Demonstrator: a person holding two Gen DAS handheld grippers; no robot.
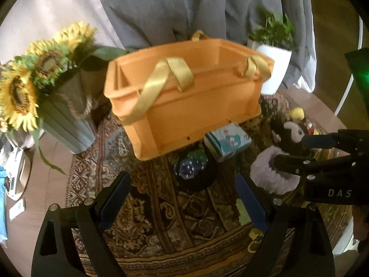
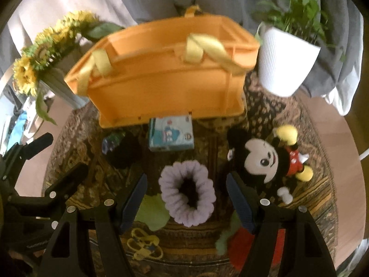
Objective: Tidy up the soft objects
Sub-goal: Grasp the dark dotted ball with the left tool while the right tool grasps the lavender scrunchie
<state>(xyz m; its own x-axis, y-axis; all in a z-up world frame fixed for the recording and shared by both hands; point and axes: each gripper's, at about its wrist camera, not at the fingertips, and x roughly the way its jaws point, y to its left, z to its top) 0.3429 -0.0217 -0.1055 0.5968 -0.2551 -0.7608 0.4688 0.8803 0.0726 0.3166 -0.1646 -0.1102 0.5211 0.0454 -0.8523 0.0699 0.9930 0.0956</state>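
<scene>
Below, right tongs [image 2: 186, 183] gape around lilac scrunchie [image 2: 187, 198], untouched.

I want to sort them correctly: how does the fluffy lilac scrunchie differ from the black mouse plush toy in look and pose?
The fluffy lilac scrunchie is one pale colour; the black mouse plush toy mixes black, white, red and yellow. The scrunchie is an open ring lying flat; the toy is a figure lying on its back, face up. Both lie on the patterned rug.

Grey curtains [image 1: 184, 7] hang behind a patterned rug [image 1: 147, 207] on brown floor [image 1: 50, 184].
</scene>
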